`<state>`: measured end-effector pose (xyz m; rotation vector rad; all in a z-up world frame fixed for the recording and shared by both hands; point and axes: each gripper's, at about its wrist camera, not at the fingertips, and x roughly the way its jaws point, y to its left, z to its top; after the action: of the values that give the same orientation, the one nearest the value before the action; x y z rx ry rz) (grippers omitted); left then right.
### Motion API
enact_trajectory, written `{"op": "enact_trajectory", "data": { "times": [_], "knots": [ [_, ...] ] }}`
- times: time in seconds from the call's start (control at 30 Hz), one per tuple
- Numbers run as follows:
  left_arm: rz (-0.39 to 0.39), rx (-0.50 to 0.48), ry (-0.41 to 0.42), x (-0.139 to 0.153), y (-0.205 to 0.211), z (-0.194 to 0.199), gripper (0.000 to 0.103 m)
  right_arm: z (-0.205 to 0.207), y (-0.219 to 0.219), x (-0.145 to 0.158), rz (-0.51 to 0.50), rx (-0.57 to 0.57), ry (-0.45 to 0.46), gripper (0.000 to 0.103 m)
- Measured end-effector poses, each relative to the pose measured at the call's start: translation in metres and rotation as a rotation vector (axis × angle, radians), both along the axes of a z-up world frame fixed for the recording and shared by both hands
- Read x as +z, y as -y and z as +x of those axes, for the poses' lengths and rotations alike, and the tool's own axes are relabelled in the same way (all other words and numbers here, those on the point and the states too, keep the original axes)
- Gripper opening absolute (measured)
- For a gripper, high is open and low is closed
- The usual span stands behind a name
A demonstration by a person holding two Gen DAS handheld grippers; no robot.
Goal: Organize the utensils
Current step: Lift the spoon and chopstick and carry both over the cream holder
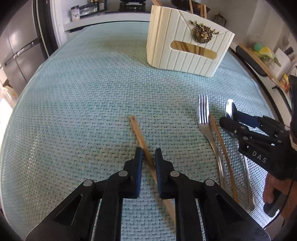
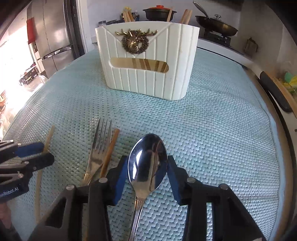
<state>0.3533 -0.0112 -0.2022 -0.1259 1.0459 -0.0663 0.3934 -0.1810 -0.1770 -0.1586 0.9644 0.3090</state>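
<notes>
A white ribbed utensil holder (image 1: pixel 187 42) (image 2: pixel 148 61) with a brass deer ornament stands at the far side of the mat, with several chopsticks in it. My left gripper (image 1: pixel 149 153) is nearly closed around a wooden chopstick (image 1: pixel 141 137) that lies on the mat; whether the pads grip it is unclear. My right gripper (image 2: pixel 147 163) is open, its jaws on either side of the bowl of a steel spoon (image 2: pixel 147 159) lying on the mat. A fork (image 1: pixel 204 118) (image 2: pixel 98 148) and a second chopstick (image 1: pixel 222 152) (image 2: pixel 109 152) lie between the grippers.
A pale green woven mat (image 1: pixel 83 102) (image 2: pixel 213 139) covers the table. A fridge (image 2: pixel 53 37) stands at the left. A stove with a pan (image 2: pixel 217 26) and a pot (image 2: pixel 159 12) is behind the holder. A cutting board edge (image 2: pixel 282 92) is at the right.
</notes>
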Motion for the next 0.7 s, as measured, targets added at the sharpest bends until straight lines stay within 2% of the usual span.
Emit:
{"op": "enact_trajectory", "data": {
  "times": [0.13,0.3,0.57,0.7],
  "knots": [
    [-0.086,0.010,0.029,0.004,-0.013,0.002,0.004,0.001,0.008,0.004,0.067,-0.009,0.007,0.042],
    [-0.144,0.013,0.159,0.038,-0.028,-0.009,0.004,-0.015,0.016,0.029,0.125,-0.012,0.086,0.042],
    [-0.189,-0.003,0.317,0.097,-0.044,-0.037,0.004,-0.061,0.028,0.084,0.198,0.003,0.242,0.042],
    [-0.192,-0.010,0.374,0.117,-0.050,-0.049,0.004,-0.085,0.034,0.106,0.219,0.002,0.305,0.042]
  ]
}}
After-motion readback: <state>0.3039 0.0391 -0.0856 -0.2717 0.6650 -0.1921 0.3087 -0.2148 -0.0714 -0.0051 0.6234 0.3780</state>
